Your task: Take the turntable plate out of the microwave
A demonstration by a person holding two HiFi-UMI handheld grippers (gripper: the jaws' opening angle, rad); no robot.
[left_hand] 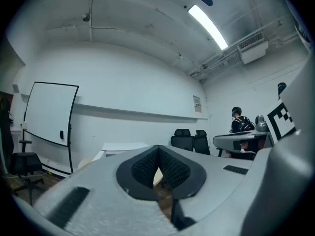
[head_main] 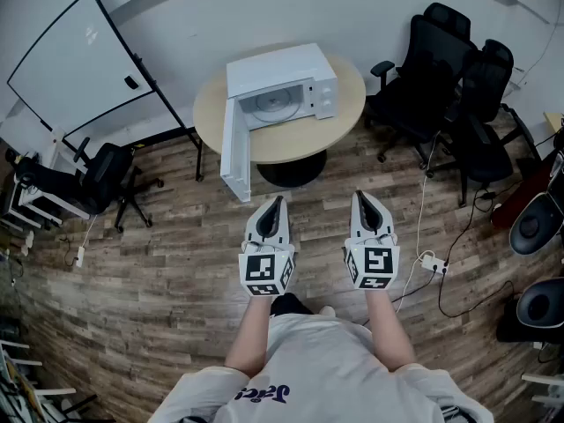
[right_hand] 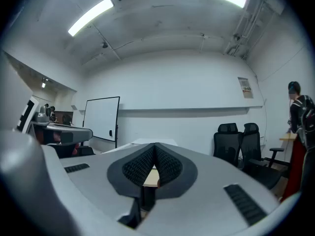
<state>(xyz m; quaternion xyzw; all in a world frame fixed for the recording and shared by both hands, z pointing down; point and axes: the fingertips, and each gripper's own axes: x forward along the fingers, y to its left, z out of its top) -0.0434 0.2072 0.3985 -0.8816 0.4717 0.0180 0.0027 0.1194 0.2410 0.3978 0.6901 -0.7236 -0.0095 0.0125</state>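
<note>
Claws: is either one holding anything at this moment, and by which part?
Nothing is held. The left claw and right claw are both shut and empty; the plate sits inside the open microwave.

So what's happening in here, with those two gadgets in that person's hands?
A person stands back from a round table, holding a clamp-like gripper in each hand. The left gripper and the right gripper are both shut and empty, and they point toward the microwave on the table. Its door hangs wide open, and the round plate sits inside, not yet touched.
</note>
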